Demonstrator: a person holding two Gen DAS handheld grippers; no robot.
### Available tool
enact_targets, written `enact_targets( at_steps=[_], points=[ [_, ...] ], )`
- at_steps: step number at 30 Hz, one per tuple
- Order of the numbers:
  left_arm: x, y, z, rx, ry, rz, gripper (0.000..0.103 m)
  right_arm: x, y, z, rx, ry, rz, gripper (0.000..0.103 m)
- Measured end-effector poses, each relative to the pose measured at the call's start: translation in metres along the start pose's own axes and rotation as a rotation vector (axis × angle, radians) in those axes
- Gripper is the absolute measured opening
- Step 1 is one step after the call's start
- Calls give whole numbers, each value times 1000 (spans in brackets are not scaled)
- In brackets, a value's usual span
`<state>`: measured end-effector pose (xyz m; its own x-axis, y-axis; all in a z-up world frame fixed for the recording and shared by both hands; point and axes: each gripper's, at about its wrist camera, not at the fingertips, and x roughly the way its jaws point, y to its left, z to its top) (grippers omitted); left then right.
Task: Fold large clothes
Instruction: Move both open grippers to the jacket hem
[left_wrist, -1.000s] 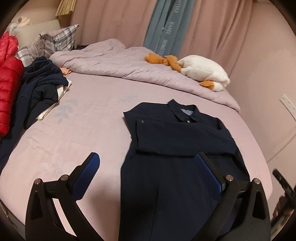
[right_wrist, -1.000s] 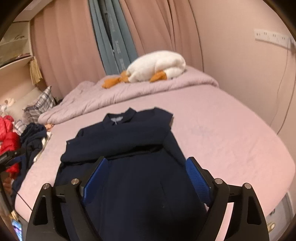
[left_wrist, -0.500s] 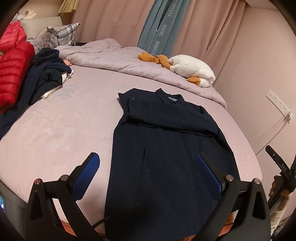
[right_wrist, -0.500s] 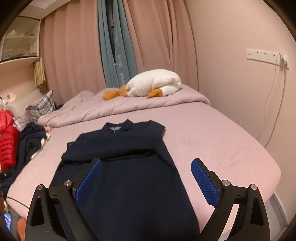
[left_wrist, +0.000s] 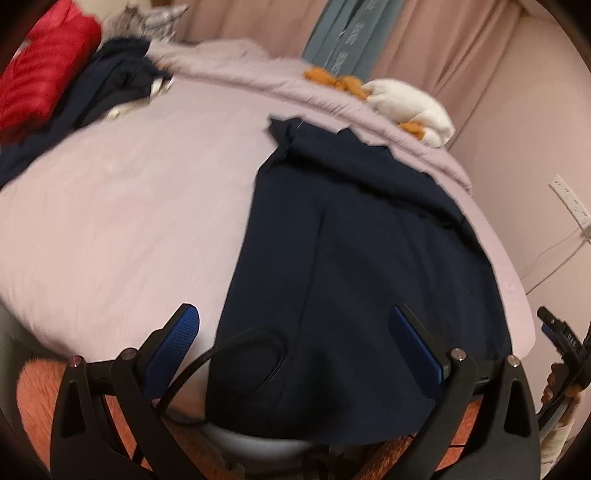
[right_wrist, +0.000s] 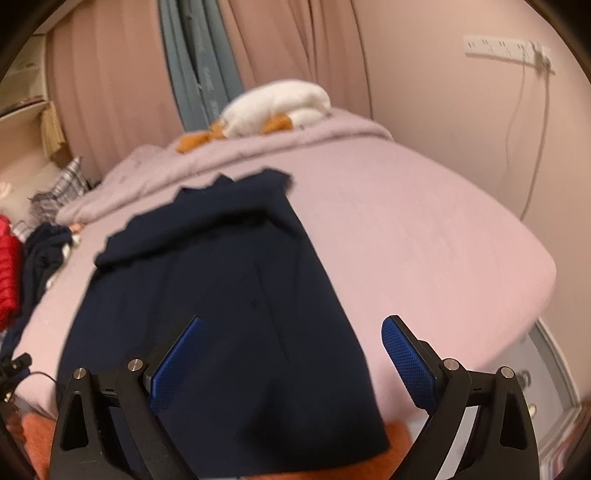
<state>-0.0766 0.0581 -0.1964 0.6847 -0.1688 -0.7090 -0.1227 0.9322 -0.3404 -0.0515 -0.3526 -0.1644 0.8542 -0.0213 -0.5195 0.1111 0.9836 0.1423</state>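
A long dark navy coat (left_wrist: 351, 266) lies flat on the pink bed (left_wrist: 129, 221), collar toward the far side, sleeves folded across the chest, hem hanging over the near edge. It also shows in the right wrist view (right_wrist: 221, 295). My left gripper (left_wrist: 295, 328) is open and empty above the hem's left part. My right gripper (right_wrist: 293, 339) is open and empty above the hem's right part. The right gripper also shows at the right edge of the left wrist view (left_wrist: 561, 339).
A red puffer jacket (left_wrist: 40, 74) and dark clothes (left_wrist: 110, 85) are piled at the far left. A white and orange plush (left_wrist: 410, 103) lies on a bunched quilt (left_wrist: 240, 62) at the back. An orange rug (right_wrist: 33, 428) lies below the bed edge. A black cable (left_wrist: 207, 362) loops by the hem.
Both grippers have pulled back toward the near bed edge and dropped lower, so the coat's hem now lies between their fingers. Both stay open. The coat has not moved.
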Motion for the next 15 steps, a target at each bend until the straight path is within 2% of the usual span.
enact_targets(
  at_steps=[1, 4, 7, 12, 15],
  points=[
    [-2, 4, -1, -11, 9, -1, 102, 2, -4, -4, 8, 19, -12, 96],
    [-25, 17, -3, -68, -33, -31, 102, 6, -13, -11, 20, 53, -33, 96],
    [-48, 22, -4, -106, -64, -29, 102, 4, -17, -11, 26, 50, -39, 96],
    [-86, 13, -13, -117, -121, -66, 103, 4, -12, -8, 8, 34, -4, 96],
    [-88, 12, -19, -127, -126, -46, 103, 8, -6, -7, -11, 40, 16, 96]
  ],
)
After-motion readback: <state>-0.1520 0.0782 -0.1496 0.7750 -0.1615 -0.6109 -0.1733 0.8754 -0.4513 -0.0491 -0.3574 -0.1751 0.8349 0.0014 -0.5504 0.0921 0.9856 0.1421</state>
